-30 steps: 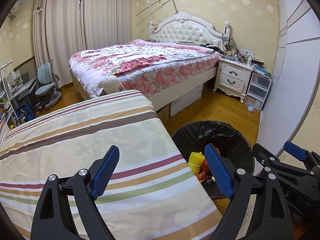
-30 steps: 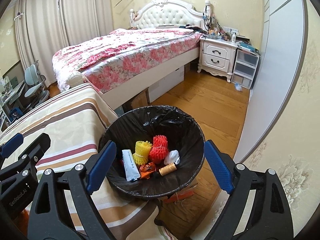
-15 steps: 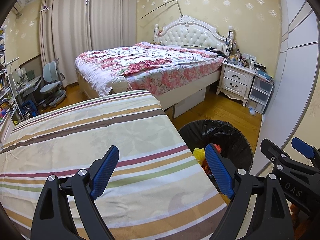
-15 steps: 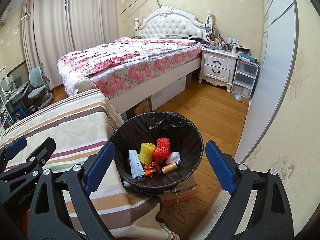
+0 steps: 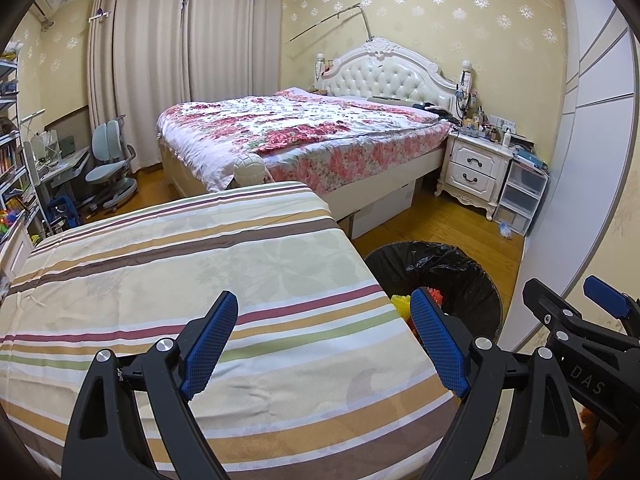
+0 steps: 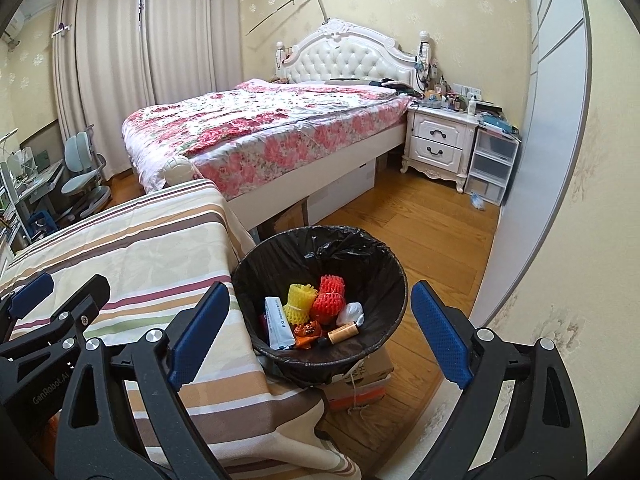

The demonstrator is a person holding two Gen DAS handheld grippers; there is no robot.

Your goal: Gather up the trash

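Leftmost, the left gripper hangs over the striped tablecloth, its blue-padded fingers spread wide with nothing between them. At about two o'clock from it stands the black-lined trash bin, just beside the table's edge. From the right wrist view, the right gripper is likewise spread apart and holds nothing, framing the bin at twelve o'clock. Inside lie a white tube, a yellow foam net, a red foam net, a crumpled white wrapper and a small brown bottle. Under the bin sits a cardboard box.
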